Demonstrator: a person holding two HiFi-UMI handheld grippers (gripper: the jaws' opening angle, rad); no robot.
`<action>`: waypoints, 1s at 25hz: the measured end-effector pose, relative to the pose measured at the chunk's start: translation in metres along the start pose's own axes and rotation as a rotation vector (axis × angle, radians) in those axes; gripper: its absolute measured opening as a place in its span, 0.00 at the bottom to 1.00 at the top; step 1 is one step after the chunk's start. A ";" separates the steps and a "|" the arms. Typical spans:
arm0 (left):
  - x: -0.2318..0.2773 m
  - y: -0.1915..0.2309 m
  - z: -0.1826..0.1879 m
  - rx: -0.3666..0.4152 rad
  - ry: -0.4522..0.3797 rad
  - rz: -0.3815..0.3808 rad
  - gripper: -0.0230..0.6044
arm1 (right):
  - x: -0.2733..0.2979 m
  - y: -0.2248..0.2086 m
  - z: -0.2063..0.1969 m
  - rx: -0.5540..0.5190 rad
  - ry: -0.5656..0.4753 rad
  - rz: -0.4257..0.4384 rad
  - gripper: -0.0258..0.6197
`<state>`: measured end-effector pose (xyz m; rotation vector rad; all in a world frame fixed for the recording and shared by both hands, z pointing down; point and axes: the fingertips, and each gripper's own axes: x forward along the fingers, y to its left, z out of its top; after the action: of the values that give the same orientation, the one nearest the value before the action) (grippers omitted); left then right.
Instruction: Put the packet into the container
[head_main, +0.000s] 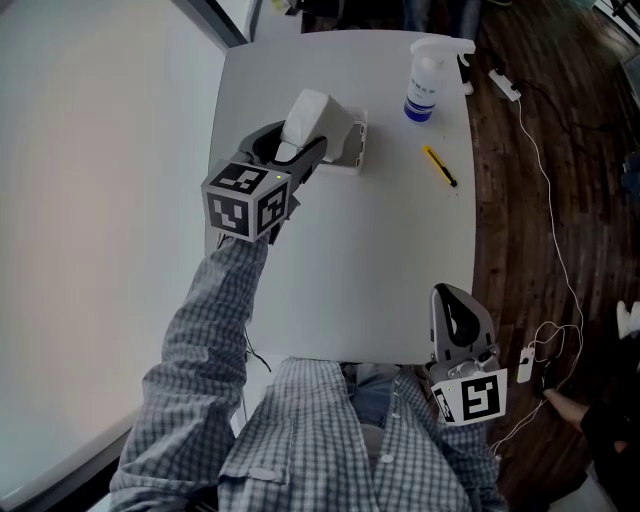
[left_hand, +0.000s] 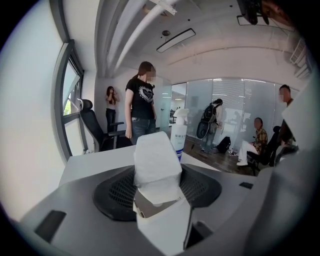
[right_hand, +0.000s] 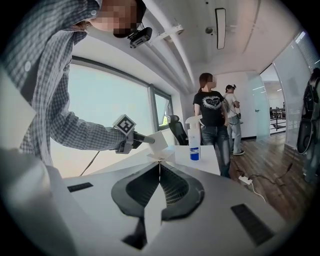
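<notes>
the packet (left_hand: 157, 165) is a soft white block with rounded corners, wrapped in a matt, slightly crinkled film. the left claw (head_main: 292, 152) has it clamped between its jaws, which stand fairly wide around it, one end of the packet poking out past the tips. its pads are dark ovals with a fine mesh texture set in smooth grey plastic.

just beyond and below that claw's tips sits the container (head_main: 356, 135), a small white box with straight walls on the smooth white table (head_main: 380, 280). the packet overlaps its near-left edge from above. we cannot tell whether the two touch.

the left arm reaches forward in a checked sleeve (head_main: 215, 320), its claw tilted downward with the marker cube toward us.

the right claw (head_main: 452, 305) rests at the table's near edge, well apart from the container. its jaws are pressed together with nothing between them, and it points roughly level across the table.

further beyond the left claw and to its right stands a translucent spray bottle (head_main: 425, 85) with a white trigger head. its blue label carries print too small for us to read. to the right of the container lies a slim yellow and black tool (head_main: 440, 166), perhaps a utility knife. the packet shows no writing that we can make out.
</notes>
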<state>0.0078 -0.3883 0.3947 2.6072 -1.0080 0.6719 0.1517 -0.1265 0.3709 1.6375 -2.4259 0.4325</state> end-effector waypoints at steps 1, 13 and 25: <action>0.005 0.000 -0.003 0.002 0.008 -0.005 0.45 | 0.000 -0.001 -0.002 0.001 0.005 0.000 0.06; 0.040 0.009 -0.027 0.067 0.131 0.032 0.45 | -0.005 -0.009 -0.011 0.032 0.017 -0.026 0.06; 0.056 0.008 -0.044 0.155 0.220 0.040 0.45 | -0.007 -0.012 -0.016 0.046 0.029 -0.038 0.06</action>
<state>0.0246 -0.4076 0.4617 2.5736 -0.9776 1.0600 0.1655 -0.1195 0.3856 1.6812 -2.3765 0.5064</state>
